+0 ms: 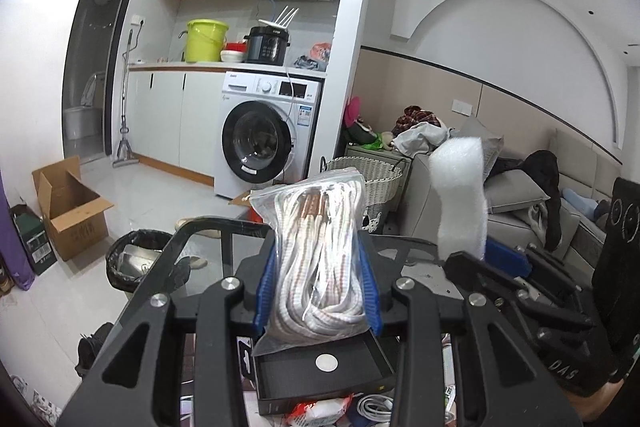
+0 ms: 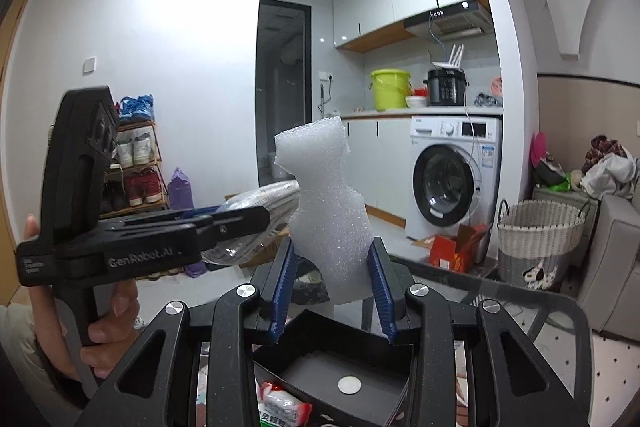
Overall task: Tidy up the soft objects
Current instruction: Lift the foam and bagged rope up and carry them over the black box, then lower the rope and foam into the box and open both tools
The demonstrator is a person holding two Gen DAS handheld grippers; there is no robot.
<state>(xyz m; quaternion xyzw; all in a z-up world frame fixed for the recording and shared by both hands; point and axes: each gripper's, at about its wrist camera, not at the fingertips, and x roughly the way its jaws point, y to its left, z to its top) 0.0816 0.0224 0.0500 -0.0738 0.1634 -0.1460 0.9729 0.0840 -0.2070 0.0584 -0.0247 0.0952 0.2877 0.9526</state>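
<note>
My left gripper (image 1: 318,279) squeezes the rope bag (image 1: 320,259), my right gripper (image 2: 334,283) squeezes the foam piece (image 2: 328,203) — I'd carry both slowly toward the woven basket (image 2: 540,239) at three o'clock, keeping both squeezes tight.

White foam piece (image 2: 328,211), white rope (image 1: 320,259) with reddish bands, lime-green bucket (image 1: 205,41)

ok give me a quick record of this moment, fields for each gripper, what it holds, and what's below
left gripper: jaws shut on clear plastic bag of white coiled rope, held upright
right gripper: jaws shut on white foam piece, held upright
below grippers: open black box with a round silver disc inside
nearby: white woven laundry basket beside grey sofa
</note>
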